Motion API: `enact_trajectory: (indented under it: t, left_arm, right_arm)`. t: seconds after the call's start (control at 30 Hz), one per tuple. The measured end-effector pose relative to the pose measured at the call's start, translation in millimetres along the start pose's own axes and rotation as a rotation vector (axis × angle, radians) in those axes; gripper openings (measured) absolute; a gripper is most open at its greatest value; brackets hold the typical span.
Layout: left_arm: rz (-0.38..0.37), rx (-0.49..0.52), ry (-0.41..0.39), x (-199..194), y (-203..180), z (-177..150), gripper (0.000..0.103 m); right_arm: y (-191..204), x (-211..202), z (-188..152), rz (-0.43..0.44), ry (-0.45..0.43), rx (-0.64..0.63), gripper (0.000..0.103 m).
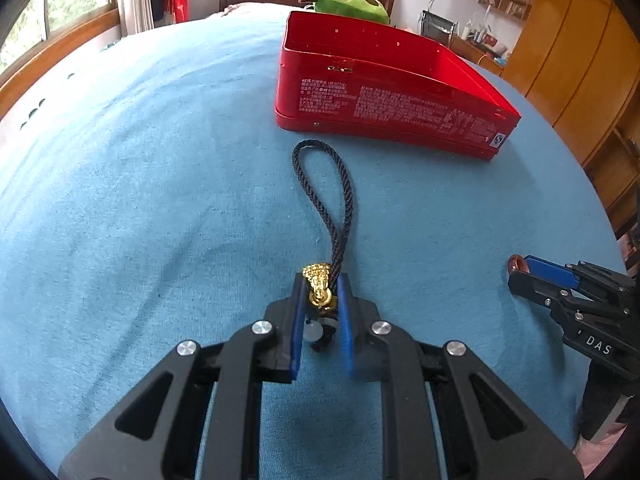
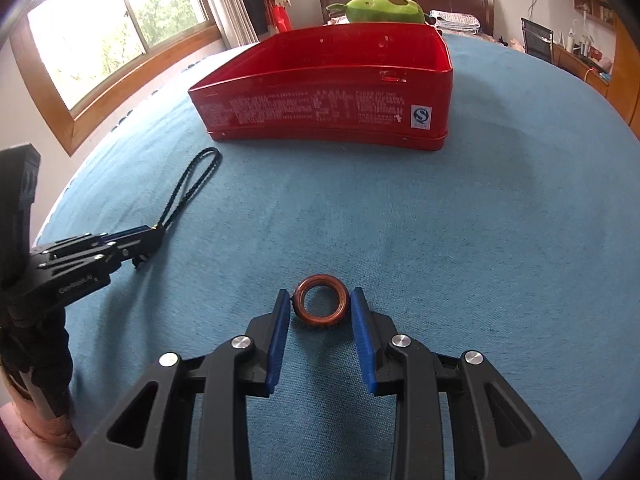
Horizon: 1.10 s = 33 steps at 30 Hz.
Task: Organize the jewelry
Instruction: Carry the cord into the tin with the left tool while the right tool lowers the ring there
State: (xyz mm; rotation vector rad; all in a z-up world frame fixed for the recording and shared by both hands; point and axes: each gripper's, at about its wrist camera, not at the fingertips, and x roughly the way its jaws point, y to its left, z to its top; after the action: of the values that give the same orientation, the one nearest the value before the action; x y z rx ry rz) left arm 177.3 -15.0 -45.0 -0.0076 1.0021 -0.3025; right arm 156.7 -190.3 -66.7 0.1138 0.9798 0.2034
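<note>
The tin box (image 2: 320, 92) stands on the bed (image 2: 500, 240), toward the headboard end, with the plush toy (image 2: 384, 10) behind it. The corded charm (image 1: 320, 216) lies before the box's near wall, cord loop toward the box, charm end between the left gripper (image 1: 320, 292) pads. The ring (image 2: 320, 302) lies flat to the right of the charm, between the right gripper (image 2: 321, 300) pads.

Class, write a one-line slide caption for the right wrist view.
Right gripper closed around a brown ring on the blue cloth, facing an open red tin.
</note>
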Motion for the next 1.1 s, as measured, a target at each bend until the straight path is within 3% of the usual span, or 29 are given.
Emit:
enact_trajectory:
  t: [0.27, 0.8, 1.1]
  left_arm:
    - [0.001, -0.007, -0.016, -8, -1, 1, 0.014]
    - [0.031, 0.055, -0.205, -75, -28, 27, 0.014]
    - [0.040, 0.089, -0.264, -91, -45, 47, 0.014]
  right_arm:
    - [1, -10, 2, 0.007, -0.026, 0.016, 0.031]
    - [12, -70, 33, -0.029, -0.166, -0.044, 0.031]
    - [14, -83, 59, -0.046, -0.202, -0.048, 0.031]
